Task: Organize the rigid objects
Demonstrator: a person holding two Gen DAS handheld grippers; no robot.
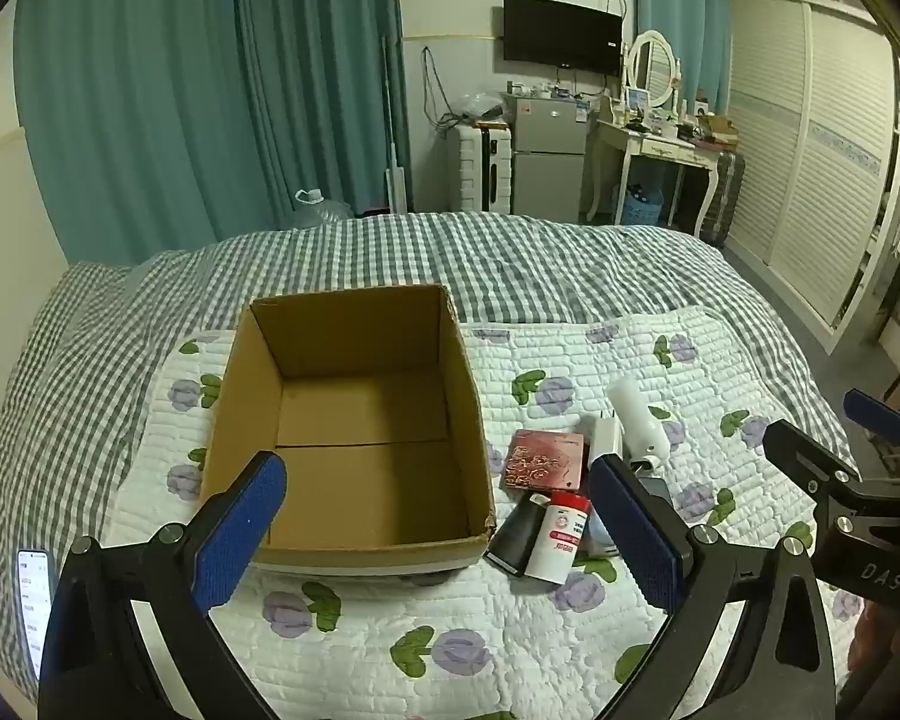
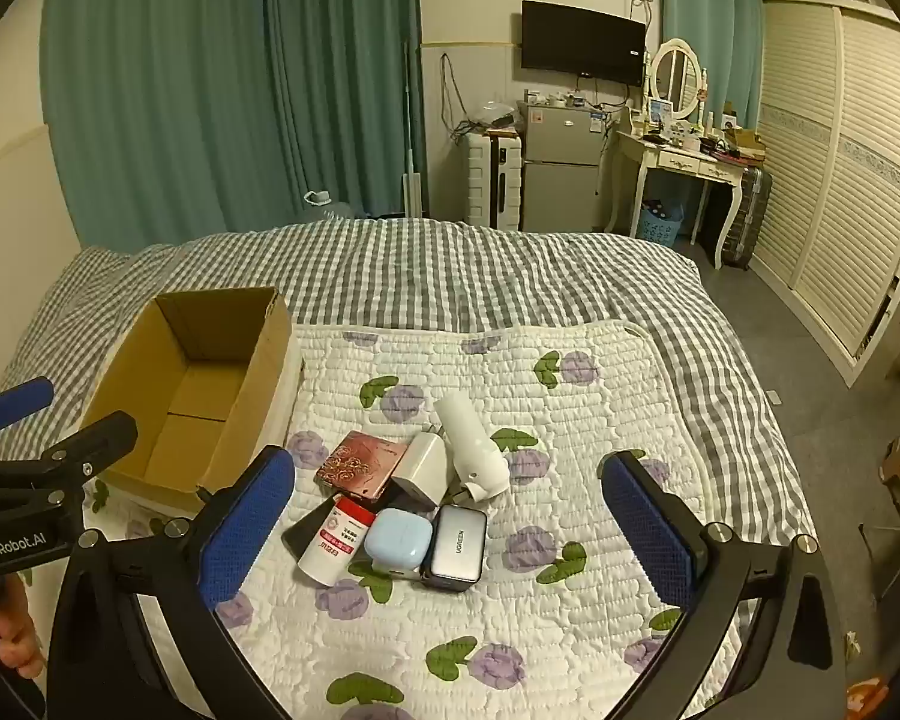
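Left gripper (image 1: 438, 534) held spread above cardboard box (image 1: 354, 420), right gripper (image 2: 450, 528) held spread over heaped small items, red-capped bottle (image 2: 336, 540) among them.

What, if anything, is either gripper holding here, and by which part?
Nothing is held. The left gripper and the right gripper are both open with nothing between their fingers; the items still lie on the quilt beside the cardboard box.

Teal curtains (image 1: 210, 90), checked bed (image 1: 510, 264), wall television (image 1: 561, 35)
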